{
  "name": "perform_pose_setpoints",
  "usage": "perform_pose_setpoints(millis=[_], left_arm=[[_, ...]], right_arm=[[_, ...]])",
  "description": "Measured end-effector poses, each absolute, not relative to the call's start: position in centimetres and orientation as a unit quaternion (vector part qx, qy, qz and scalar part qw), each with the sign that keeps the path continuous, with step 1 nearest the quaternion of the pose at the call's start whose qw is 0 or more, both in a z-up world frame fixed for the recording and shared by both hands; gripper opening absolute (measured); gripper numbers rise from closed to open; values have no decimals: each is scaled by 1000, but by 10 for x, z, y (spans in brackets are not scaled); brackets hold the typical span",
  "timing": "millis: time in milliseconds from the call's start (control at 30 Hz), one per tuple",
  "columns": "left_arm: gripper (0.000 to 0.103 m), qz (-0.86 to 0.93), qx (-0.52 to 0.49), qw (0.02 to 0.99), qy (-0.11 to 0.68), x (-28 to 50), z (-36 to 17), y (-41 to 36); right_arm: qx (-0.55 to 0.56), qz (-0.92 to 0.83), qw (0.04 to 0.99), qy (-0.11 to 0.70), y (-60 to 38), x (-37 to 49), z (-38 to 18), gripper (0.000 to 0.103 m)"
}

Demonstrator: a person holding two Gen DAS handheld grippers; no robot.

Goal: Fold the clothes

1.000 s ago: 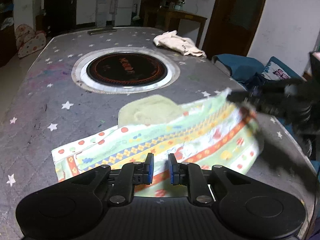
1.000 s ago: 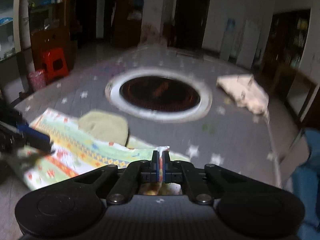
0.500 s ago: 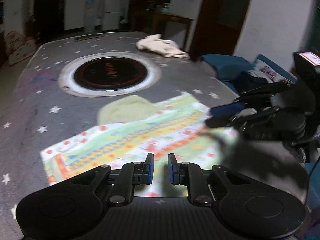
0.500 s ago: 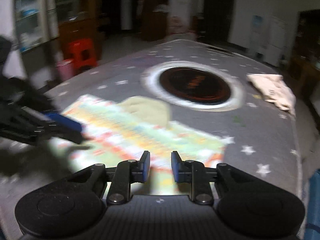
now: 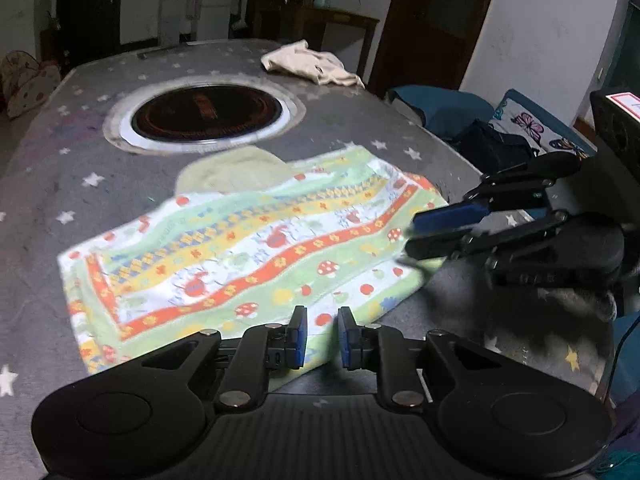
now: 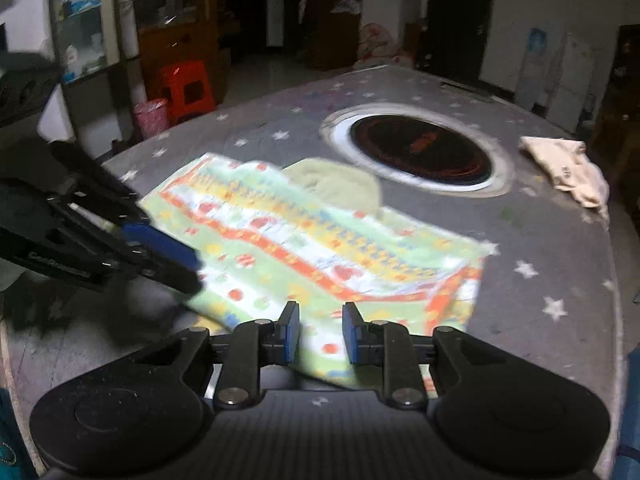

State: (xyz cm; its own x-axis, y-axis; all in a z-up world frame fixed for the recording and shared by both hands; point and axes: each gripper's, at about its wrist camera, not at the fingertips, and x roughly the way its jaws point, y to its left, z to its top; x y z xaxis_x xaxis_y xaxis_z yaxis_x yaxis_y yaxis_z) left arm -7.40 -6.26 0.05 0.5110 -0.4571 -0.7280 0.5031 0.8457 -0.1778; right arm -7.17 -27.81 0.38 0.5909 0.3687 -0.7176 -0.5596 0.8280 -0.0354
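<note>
Patterned cloth [image 5: 248,248]: colourful striped piece with mushrooms and dots, lying flat on the table [image 5: 48,208] near its front edge, folded into a rough rectangle with a few ripples.
Green cloth [image 5: 230,170]: pale green piece poking out from under the far edge of the patterned cloth, between it and the round burner [image 5: 206,114].
Left gripper [image 5: 322,334]: jaws released, nothing between them, pads hovering over the near edge of the patterned cloth. Can't tell if they touch the fabric.
Right gripper [image 6: 321,333]: jaws also spread apart and empty, over the near-right part of the patterned cloth. In the left wrist view it comes in from the right side [image 5: 440,232], fingertips at the cloth's right edge.
Burner: dark round plate with a pale ring, set into the middle of the table.
Cream cloth [image 5: 308,64]: crumpled heap at the far right corner of the table, well apart from everything else.
Table: grey cover with white stars.
Red stool [image 6: 186,90]: on the floor past the table's far-left side in the right wrist view.
</note>
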Motion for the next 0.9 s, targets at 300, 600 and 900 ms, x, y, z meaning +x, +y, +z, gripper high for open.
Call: perform_pose_setpoints(millis=[300,600,900], left_arm=[[19,-247,3,879,408,-81,4,-35],[19,-201,-40,881,427,-92,-8,10],[23,-181,-46,885,426,-88,-7,17]], right_arm=[[-108,252,880,387,-287,-65,0,23],[-115,274,869,395,-261,-57,-15,35],[-89,238,881,399,-282,-48,-15,40]])
